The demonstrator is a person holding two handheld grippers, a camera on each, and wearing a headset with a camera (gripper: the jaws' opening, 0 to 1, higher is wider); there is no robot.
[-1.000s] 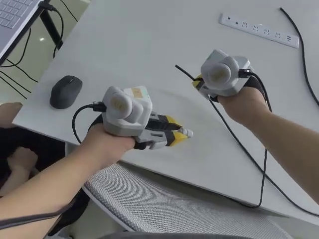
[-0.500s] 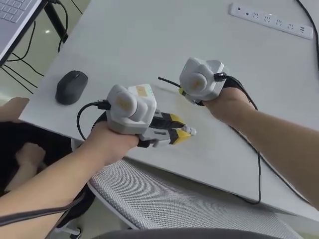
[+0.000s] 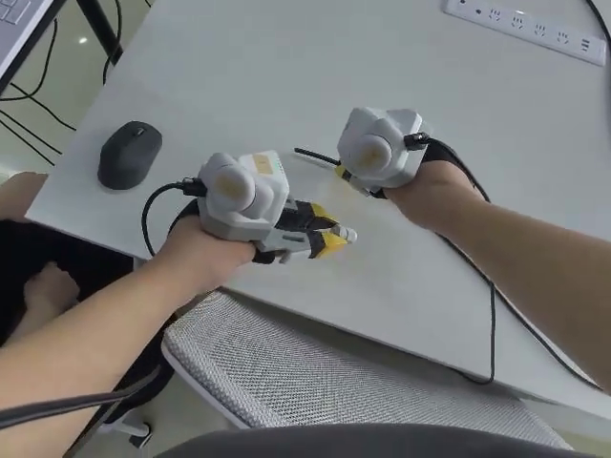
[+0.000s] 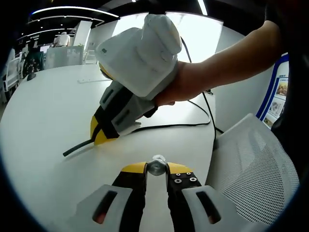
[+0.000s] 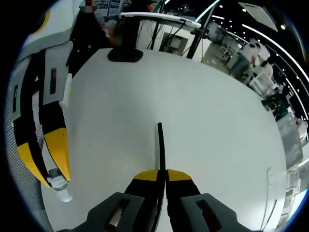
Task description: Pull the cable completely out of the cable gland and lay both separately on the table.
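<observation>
My left gripper [image 4: 156,168] is shut on a small white cable gland [image 4: 156,164], which pokes out past its yellow tips; the gland [image 3: 346,235] sits just above the white table [image 3: 286,76]. My right gripper [image 5: 161,174] is shut on a thin black cable [image 5: 161,145], whose free end sticks out ahead of the jaws over the tabletop. The cable [image 3: 315,155] and gland are apart, with the right gripper [image 3: 342,175] a short way behind and right of the left gripper [image 3: 334,239]. The cable's free end [image 4: 77,147] lies low over the table in the left gripper view.
A black mouse [image 3: 129,153] lies at the table's left edge and a white power strip [image 3: 525,29] at the far right. A grey mesh chair [image 3: 315,382] stands below the near edge. The cable trails off the table's right side [image 3: 494,324].
Both grippers have drawn closer together, the right one moving left and nearer to me with the cable. The head camera has shifted too.
</observation>
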